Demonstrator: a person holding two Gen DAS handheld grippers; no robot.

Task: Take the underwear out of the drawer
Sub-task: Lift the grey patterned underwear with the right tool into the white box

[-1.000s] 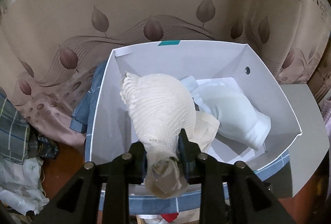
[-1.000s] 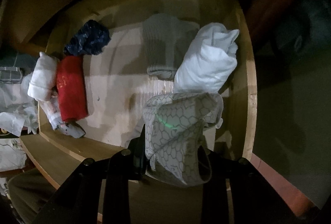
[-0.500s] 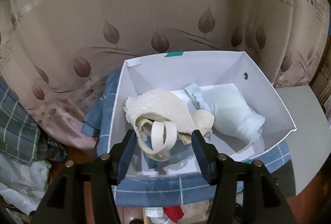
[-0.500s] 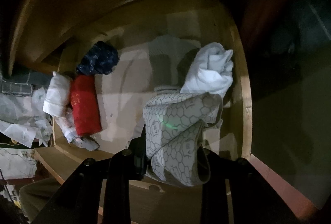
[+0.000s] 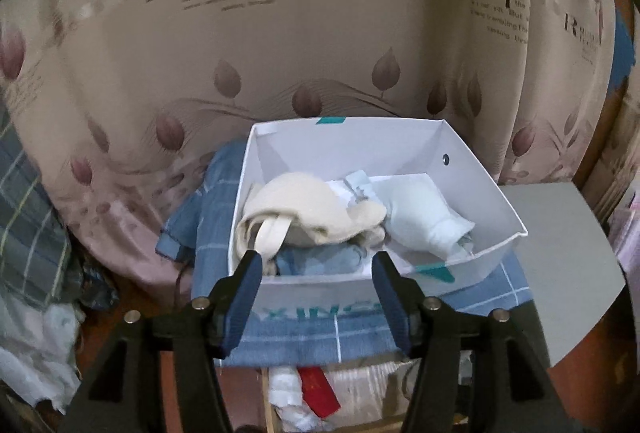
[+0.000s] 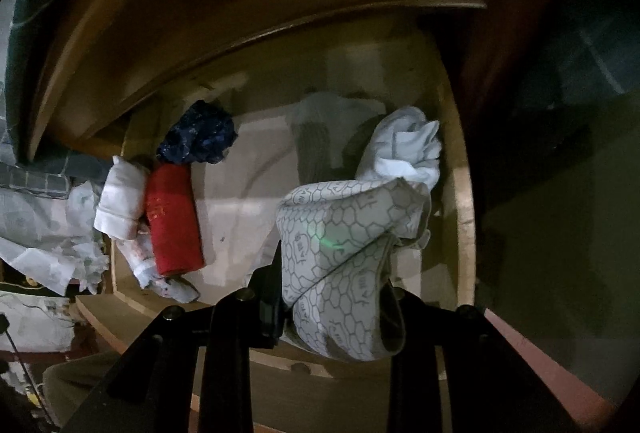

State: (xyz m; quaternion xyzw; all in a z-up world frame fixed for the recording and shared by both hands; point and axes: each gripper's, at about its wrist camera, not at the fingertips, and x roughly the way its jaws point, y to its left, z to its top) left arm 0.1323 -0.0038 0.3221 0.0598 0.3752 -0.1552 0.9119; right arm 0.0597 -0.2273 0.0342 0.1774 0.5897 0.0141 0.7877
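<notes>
Two tools are in my views, one per hand. My left tool [image 5: 318,283] stands spread wide with nothing between its blue pads, hovering just short of the near wall of a white box [image 5: 472,169]. Ahead of that tool, inside the box, lies a cream ribbed garment [image 5: 296,203] with its band looped toward me, and to the right of it, touching it, a pale mint garment [image 5: 420,213]; a bit of light blue fabric [image 5: 320,259] shows under the cream one at the near wall. The box sits on a blue checked cloth [image 5: 304,333], and a beige leaf-print curtain [image 5: 240,53] hangs beyond it. A grey worktop [image 5: 560,253] lies off to the right of the tool. My right tool [image 6: 336,297] is clamped on grey-white underwear with a hexagon print [image 6: 344,249], which bulges up between the fingers and is held above the near part of the wooden drawer [image 6: 464,201]. Farther ahead in the drawer, past the held piece, a white bundle [image 6: 404,149] leans by the right wall, with a grey ribbed piece [image 6: 316,141] just left of it. To the left of the tool lie a red roll [image 6: 172,221], a white roll [image 6: 120,201] touching it, and a dark blue bundle [image 6: 198,139] beyond them.
</notes>
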